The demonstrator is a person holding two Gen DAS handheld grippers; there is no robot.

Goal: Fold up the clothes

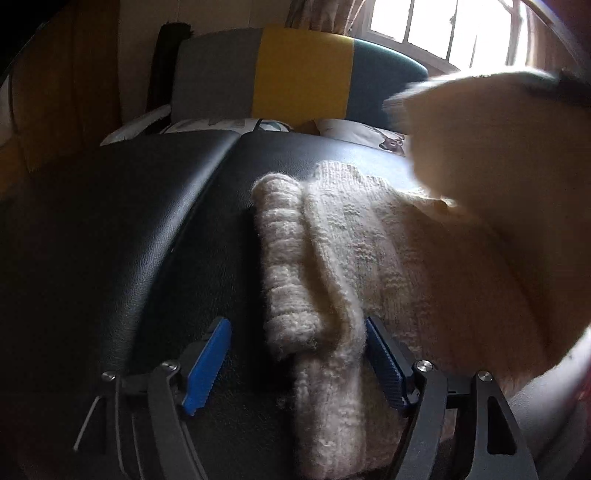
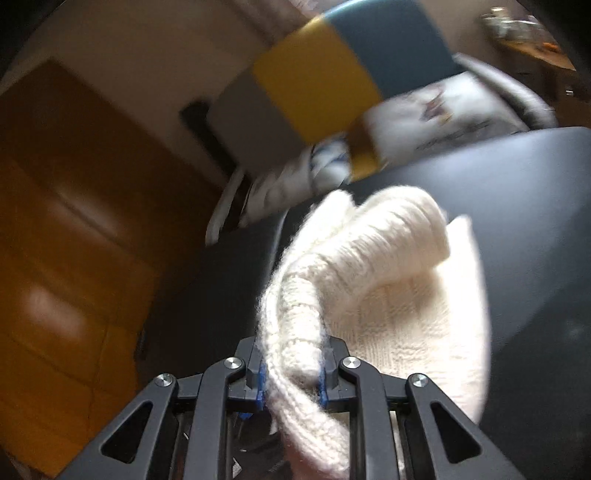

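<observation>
One sweater (image 1: 332, 258), two tongs (image 1: 295, 365) (image 2: 291, 373).

Looks like a bedroom in a home. Padded headboard (image 1: 295, 74) w/ grey, yellow & teal panels at 12 o'clock, patterned pillows (image 1: 221, 125) below it. Curtained window (image 1: 443, 33) at 1 o'clock, wooden wardrobe doors (image 2: 74, 221) at 9. Black leather-look surface (image 1: 129, 229) up front.

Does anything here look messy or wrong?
Nothing damaged or spilled. The cream knit sweater is only half folded: one part lies bunched on the black surface, another hangs lifted in the right gripper.
</observation>
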